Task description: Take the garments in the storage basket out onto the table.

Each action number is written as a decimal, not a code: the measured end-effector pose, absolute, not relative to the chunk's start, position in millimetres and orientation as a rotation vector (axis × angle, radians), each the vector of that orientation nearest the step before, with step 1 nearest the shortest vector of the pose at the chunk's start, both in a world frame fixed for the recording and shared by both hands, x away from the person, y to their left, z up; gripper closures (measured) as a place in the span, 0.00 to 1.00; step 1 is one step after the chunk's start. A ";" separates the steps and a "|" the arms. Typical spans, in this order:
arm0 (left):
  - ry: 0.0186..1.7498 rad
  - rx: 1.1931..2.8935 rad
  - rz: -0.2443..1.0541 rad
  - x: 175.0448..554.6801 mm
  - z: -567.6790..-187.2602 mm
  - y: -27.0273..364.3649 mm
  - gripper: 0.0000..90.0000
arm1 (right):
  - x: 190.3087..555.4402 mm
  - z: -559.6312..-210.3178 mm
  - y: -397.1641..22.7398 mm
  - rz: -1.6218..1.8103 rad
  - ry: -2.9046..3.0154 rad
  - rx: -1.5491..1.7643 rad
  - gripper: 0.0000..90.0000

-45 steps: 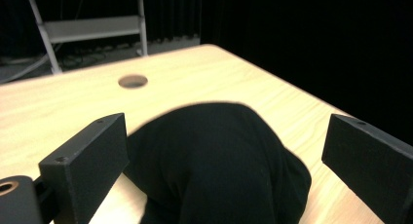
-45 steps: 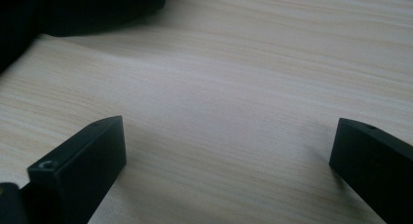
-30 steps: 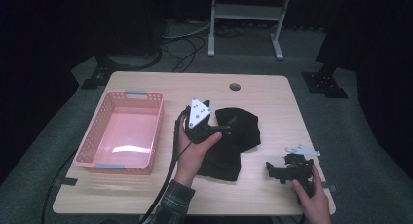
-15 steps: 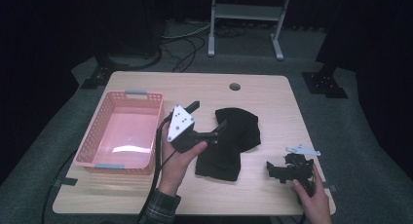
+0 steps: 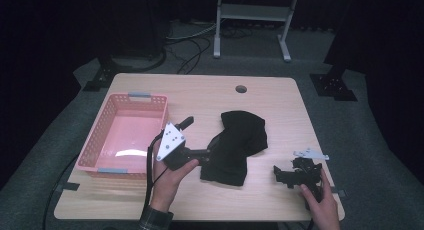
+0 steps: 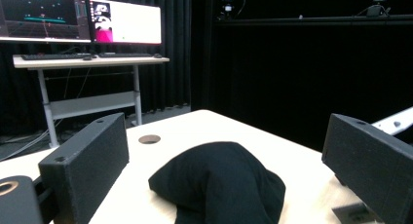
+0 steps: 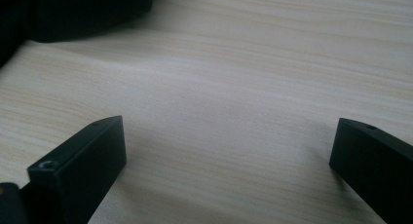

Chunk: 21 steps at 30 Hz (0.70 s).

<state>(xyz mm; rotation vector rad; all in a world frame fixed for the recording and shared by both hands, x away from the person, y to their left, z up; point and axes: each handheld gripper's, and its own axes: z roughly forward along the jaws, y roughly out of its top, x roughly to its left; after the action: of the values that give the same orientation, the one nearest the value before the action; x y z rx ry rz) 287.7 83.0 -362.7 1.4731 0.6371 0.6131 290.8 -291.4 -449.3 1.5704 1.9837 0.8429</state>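
Note:
A crumpled black cloth lies on the wooden table, right of centre. My left gripper is held just left of it, open, its jaws pointing right toward the cloth and nothing between them. In the left gripper view the cloth bulges up ahead, between the wide-apart jaws. My right gripper rests at the table's front right, open, facing left toward the cloth. In the right gripper view its jaws stand apart over bare wood, with the cloth's edge at top left.
An empty pink plastic basket stands at the table's left. A cable hole lies at the back centre. A metal stand and cables occupy the floor behind the table. A desk with monitors stands farther off.
My left gripper has drawn back leftward and toward the front edge, off the cloth's left side. The right gripper has stayed put.

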 end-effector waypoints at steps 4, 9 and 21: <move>0.643 1.472 0.603 284.5 -376.6 86.8 0.03 | 290.8 -449.3 -291.3 0.843 1.983 1.571 0.00; 0.649 1.495 0.597 282.2 -394.1 88.6 0.03 | 290.8 -449.3 -291.3 0.844 1.983 1.571 0.00; 0.685 1.517 0.566 276.4 -429.4 94.1 0.03 | 290.8 -449.3 -291.2 0.845 1.982 1.573 0.00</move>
<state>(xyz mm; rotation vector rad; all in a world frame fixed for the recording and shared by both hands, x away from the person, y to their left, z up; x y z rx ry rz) 276.4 94.1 -429.4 1.5166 0.6847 0.5656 290.8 -291.2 -449.3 1.5726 1.9820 0.8445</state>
